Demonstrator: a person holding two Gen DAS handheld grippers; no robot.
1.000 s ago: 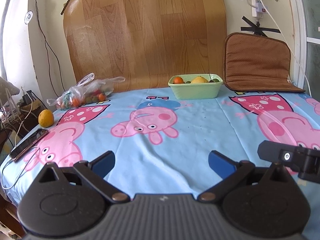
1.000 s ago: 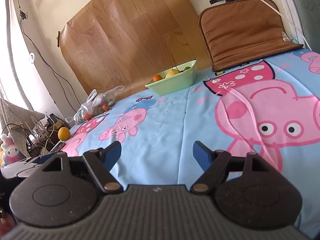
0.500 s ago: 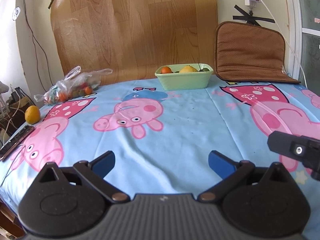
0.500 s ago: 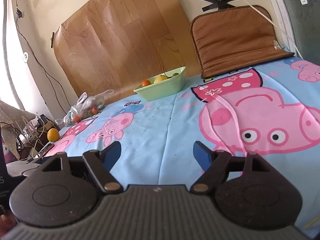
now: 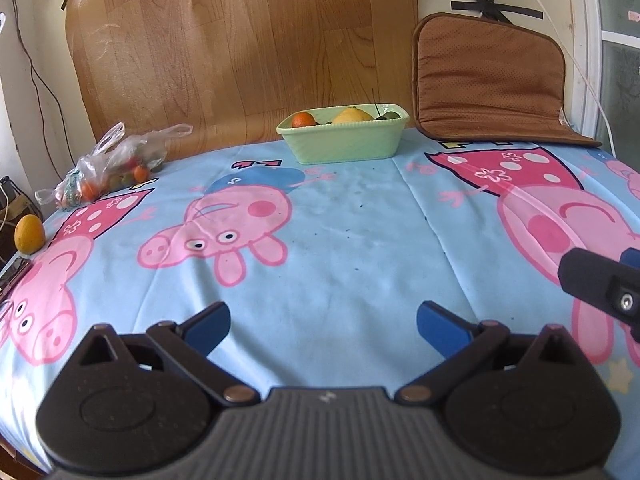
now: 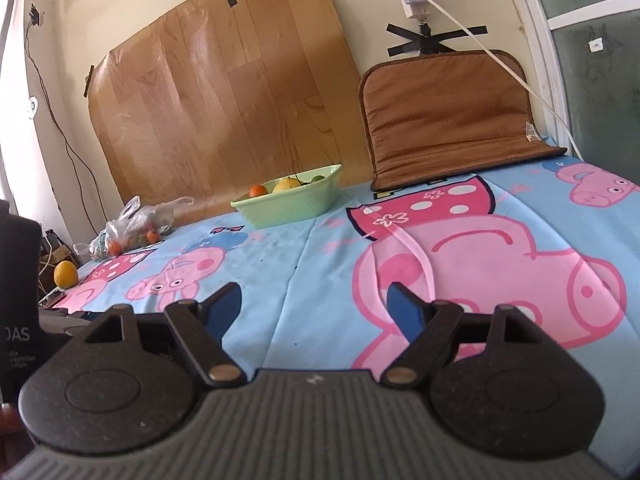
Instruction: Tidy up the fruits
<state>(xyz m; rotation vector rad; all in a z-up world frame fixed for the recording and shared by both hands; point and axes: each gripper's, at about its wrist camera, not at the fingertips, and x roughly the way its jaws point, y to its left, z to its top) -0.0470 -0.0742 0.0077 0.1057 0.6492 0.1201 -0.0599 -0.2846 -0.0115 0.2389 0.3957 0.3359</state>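
Both tools hung low over the near part of the surface (image 5: 360,216), which was covered by a light-blue cloth printed with pink cartoon pigs. The left gripper (image 5: 323,322) had its blue-tipped jaws spread wide with nothing between them, and the right gripper (image 6: 314,308) was likewise parted and empty — a ready posture, probably, since no fruit lay within reach of either. The pale green rectangular ceramic dish (image 5: 345,139) sat at the far edge against the wood-grain sheet (image 5: 240,48) taped to the wall, and it already held a small orange fruit, a larger yellow one and something dark green, so it looked like the collecting place. Left of the dish, well apart from it, lay a clear crumpled plastic bag (image 5: 108,168) of small orange and green fruits. Further left again and nearer the cloth's edge stood a lone yellow-orange fruit (image 5: 29,234), just beside a dark phone-like slab. To the right of the dish, a brown padded cushion (image 5: 490,80) leaned on the wall. The loose fruit seemed the likeliest next pick — a long reach leftward from where the left gripper hovered.
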